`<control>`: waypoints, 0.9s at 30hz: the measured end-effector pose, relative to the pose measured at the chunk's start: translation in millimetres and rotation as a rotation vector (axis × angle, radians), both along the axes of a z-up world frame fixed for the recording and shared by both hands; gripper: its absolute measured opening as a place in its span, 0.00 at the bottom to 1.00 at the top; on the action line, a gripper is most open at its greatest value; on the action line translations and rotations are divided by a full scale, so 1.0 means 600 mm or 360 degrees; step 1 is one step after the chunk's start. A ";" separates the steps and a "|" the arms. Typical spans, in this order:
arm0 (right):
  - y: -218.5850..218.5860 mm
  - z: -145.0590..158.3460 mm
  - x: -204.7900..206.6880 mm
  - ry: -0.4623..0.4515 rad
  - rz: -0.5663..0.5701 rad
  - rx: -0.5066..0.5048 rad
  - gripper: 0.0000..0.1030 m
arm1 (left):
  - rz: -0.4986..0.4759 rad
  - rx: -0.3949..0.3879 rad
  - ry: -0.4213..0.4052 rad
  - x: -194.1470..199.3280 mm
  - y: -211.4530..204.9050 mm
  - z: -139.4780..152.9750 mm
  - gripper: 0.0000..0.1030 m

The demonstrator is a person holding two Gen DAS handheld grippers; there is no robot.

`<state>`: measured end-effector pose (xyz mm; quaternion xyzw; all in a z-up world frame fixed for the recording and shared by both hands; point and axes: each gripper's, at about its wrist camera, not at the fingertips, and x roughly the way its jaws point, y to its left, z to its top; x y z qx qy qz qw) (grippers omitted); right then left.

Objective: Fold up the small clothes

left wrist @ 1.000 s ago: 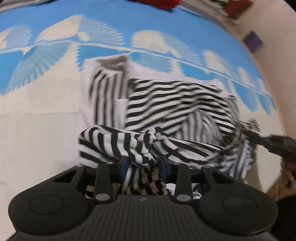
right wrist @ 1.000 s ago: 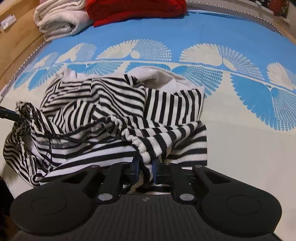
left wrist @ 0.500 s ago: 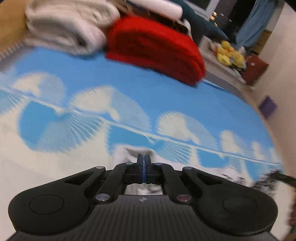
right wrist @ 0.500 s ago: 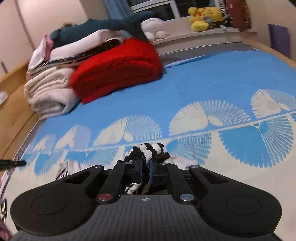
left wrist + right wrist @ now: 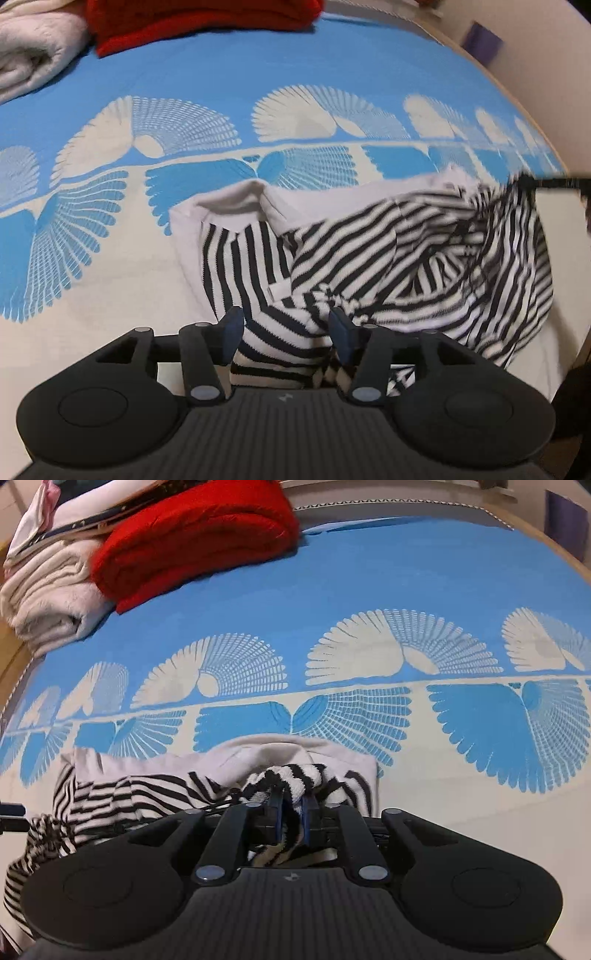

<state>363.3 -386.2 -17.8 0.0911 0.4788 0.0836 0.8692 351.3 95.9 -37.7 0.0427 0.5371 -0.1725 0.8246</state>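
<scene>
A black-and-white striped garment (image 5: pixel 406 258) with a plain white lining lies crumpled on the blue and cream bed cover (image 5: pixel 258 74). My left gripper (image 5: pixel 286 325) hangs over its near edge. Its jaws are opening and stand apart, with a fold of striped cloth lying loose between them. My right gripper (image 5: pixel 291 812) is closed on a bunched striped edge of the garment (image 5: pixel 147 790), and its jaws are starting to open. The right gripper's dark tip also shows at the right edge of the left wrist view, lifting the cloth there.
A folded red blanket (image 5: pixel 195 535) and a rolled white towel (image 5: pixel 48 598) sit at the far left of the bed. The wooden bed edge (image 5: pixel 517 96) curves along the right, with a purple object (image 5: pixel 482 40) beyond it.
Both views tipped up toward the far bed, then back down onto the garment. The left jaws, closed on cloth a second ago, now stand apart. The right gripper still holds striped cloth.
</scene>
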 end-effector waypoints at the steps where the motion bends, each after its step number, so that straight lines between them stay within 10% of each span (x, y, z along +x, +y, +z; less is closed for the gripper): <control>1: -0.010 0.003 0.000 -0.0009 -0.0004 0.0035 0.21 | -0.0035 0.0025 0.0002 -0.002 -0.003 -0.006 0.56; 14: -0.133 0.005 -0.011 -0.0062 -0.0008 0.0371 0.42 | -0.0172 0.0134 -0.0032 -0.004 -0.017 -0.037 0.56; 19: -0.118 -0.034 -0.011 0.0021 0.0139 0.0177 0.47 | -0.0184 0.0151 -0.0046 -0.003 -0.017 -0.042 0.53; 26: -0.044 -0.093 0.000 0.0094 0.0396 -0.0132 0.44 | -0.0227 0.0154 -0.0069 0.001 -0.019 -0.042 0.01; 27: -0.040 -0.090 0.001 0.0075 0.0416 -0.0130 0.27 | -0.0214 0.0138 -0.0096 0.003 -0.011 -0.033 0.01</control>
